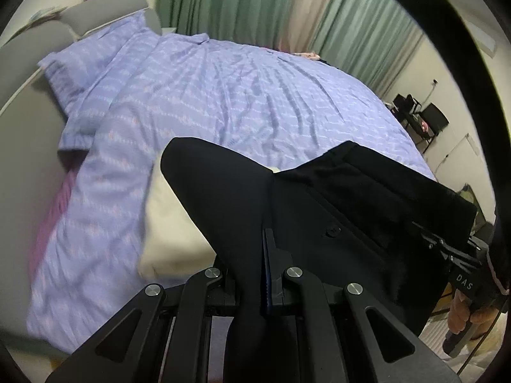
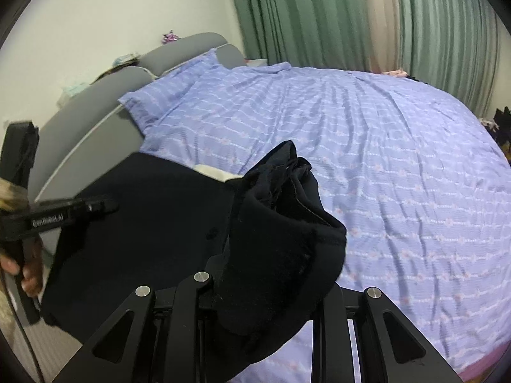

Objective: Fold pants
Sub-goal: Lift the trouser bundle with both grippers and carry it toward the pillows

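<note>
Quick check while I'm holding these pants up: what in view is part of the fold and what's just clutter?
Part of the job:
- black pants, gripped at the waist
- left gripper, shut on the pants
- right gripper, shut on the pants
- purple bedspread, the likely folding surface

Just lying about:
- pillow
- cream cloth under the pants
- green curtains
- black chair

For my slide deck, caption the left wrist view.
Left gripper shut on black pants held above a lavender-covered bed.
</note>
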`<state>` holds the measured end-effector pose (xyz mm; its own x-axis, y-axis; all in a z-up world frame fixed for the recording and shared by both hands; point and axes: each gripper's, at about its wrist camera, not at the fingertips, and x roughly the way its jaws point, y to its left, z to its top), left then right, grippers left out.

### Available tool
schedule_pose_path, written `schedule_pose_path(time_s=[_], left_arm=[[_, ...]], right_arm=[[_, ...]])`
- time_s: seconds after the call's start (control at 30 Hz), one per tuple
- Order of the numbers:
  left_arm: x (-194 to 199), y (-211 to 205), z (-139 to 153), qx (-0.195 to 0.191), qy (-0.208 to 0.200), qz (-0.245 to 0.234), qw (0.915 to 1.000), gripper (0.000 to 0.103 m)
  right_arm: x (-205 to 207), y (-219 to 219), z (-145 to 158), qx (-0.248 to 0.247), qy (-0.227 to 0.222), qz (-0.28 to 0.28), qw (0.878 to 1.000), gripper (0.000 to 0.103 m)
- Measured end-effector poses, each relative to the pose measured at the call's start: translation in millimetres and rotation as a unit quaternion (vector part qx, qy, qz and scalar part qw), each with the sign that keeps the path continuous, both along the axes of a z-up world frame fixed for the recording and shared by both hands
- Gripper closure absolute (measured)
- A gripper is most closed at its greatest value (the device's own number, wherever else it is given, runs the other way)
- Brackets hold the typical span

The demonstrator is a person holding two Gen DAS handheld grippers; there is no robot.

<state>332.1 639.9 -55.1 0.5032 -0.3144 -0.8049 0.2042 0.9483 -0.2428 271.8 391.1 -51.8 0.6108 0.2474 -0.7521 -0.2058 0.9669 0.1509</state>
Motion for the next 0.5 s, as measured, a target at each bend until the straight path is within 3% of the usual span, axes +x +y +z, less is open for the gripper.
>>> schedule_pose_path(time_s=[0.3, 0.5], left_arm=[[122.5, 31.0, -51.3, 0.016, -0.001, -0.031, 0.9994, 0.092], [170.0, 33.6, -106.4, 0.046, 0.029, -0.049, 0.9973, 0.092]], right_arm=[[104.1, 42.6, -54.6, -0.020, 0.037, -0.048, 0.998, 0.078], [147.5, 60.3, -107.2, -0.048, 0.081, -0.069, 0.993, 0.078]])
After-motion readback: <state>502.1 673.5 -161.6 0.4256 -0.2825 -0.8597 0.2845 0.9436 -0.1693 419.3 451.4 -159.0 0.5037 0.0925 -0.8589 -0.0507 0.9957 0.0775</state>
